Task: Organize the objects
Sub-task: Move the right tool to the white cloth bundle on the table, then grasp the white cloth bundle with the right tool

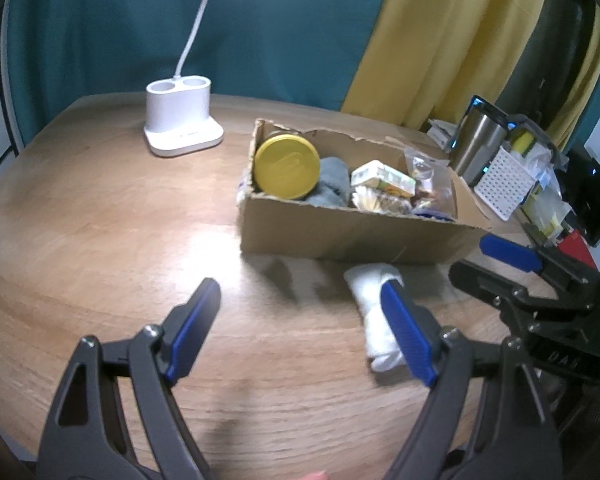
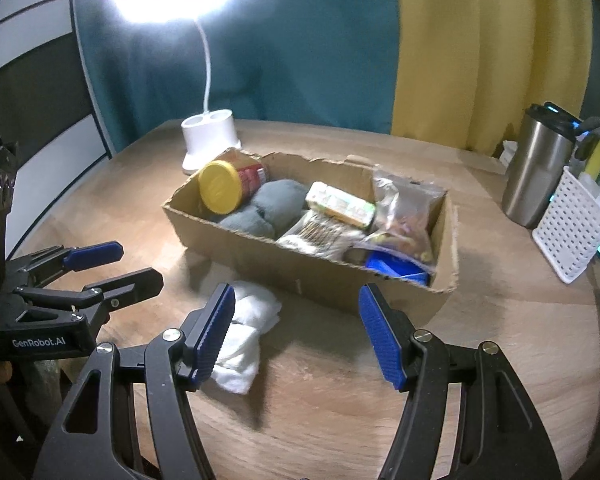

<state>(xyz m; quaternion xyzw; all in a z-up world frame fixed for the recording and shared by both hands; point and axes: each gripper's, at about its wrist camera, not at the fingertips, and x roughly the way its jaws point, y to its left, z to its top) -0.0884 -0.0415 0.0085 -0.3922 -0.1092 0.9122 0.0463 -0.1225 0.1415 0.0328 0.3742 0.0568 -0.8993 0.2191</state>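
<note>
Wooden worktop [image 1: 100, 220], lit from above by a white desk lamp [image 2: 210, 142] with a two-well base and a thin bent neck. Behind it, teal curtain [image 1: 280, 32] and yellow curtain [image 2: 480, 48].

Near the middle, a torn, open-topped cardboard box [image 2: 300, 268]. Inside, toward the lamp end, a jar lying on its side, yellow lid [image 1: 287, 167] facing the cameras; next to it a grey rolled cloth [image 2: 274, 204]; then a small green-and-yellow carton [image 2: 340, 205] resting on other packets; at the far end a clear bag of small items [image 2: 408, 212] standing against the wall, with something blue [image 2: 396, 268] in the corner below it.

In front of the box, on bare wood, a white rolled cloth [image 2: 246, 336], close to the box wall but apart from it.

Left hand-held gripper [image 1: 304, 332] above the worktop, angled downward, jaws wide apart, nothing between them; one blue pad [image 1: 408, 340] overlapping the white roll in the left wrist view, contact impossible to tell. Right hand-held gripper [image 2: 296, 332] likewise open and empty, one pad [image 2: 214, 336] crossing the edge of the same roll in the right wrist view.

Beyond the box's far end, a steel tumbler [image 2: 536, 176] with a dark lid, and just beside it a white perforated basket [image 2: 572, 232] holding mixed items, one of them yellow.
</note>
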